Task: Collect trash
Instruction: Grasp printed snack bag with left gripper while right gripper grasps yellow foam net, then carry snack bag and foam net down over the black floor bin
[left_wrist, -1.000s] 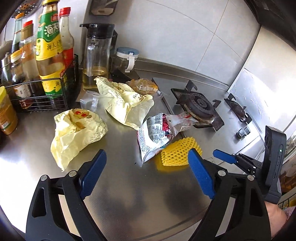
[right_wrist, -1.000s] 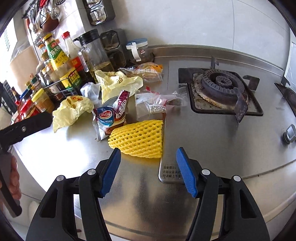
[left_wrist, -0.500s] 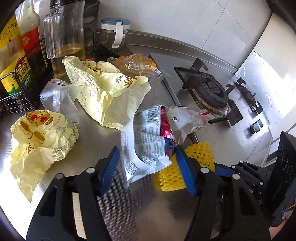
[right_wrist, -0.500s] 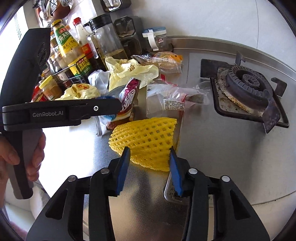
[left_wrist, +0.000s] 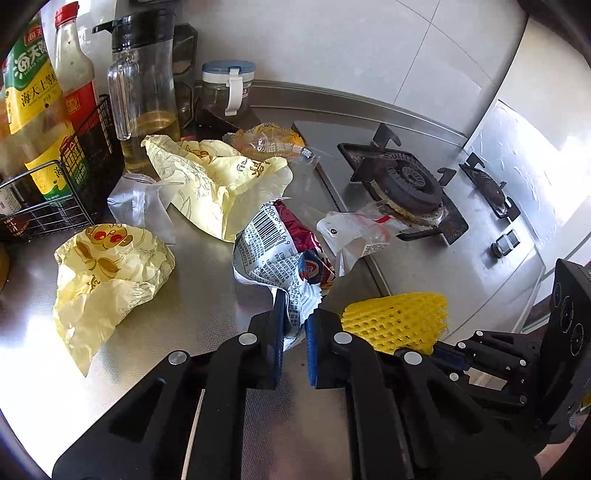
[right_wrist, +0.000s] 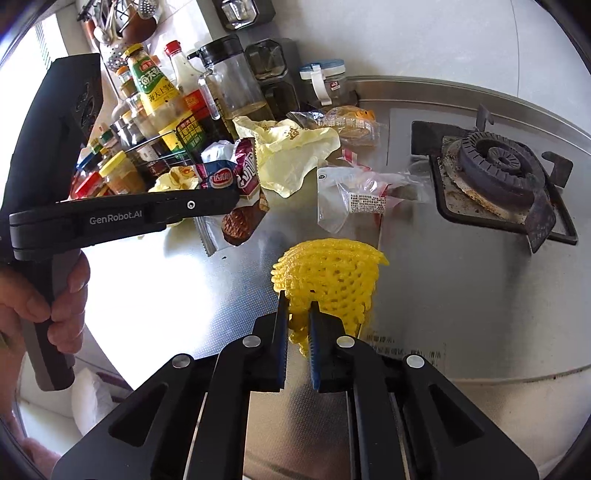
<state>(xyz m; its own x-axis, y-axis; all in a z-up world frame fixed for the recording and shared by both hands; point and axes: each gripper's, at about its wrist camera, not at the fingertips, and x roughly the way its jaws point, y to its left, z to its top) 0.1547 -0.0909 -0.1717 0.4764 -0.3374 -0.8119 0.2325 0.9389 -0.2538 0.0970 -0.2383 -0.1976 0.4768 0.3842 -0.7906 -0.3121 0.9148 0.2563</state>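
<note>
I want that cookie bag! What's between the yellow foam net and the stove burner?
Bare steel countertop separates the yellow foam net from the black stove burner, in the right wrist view.

Steel counter (left_wrist: 207, 306) fills the frame. Lying on it: crumpled yellow wrapper (left_wrist: 107, 266) at left, larger yellow wrapper (left_wrist: 218, 184) at upper centre, clear bag (left_wrist: 354, 232) at centre right, wire rack (left_wrist: 70, 184) at far left. Burner (left_wrist: 406, 184) set in at upper right.

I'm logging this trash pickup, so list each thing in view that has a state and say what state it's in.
Left tongs: shut on snack wrapper.
Right tongs: shut on yellow foam net.
Crumpled yellow paper: loose on counter.
Clear plastic bag: lying loose, ungripped.
Oil jug: lid on.
Burner: no flame visible.
</note>
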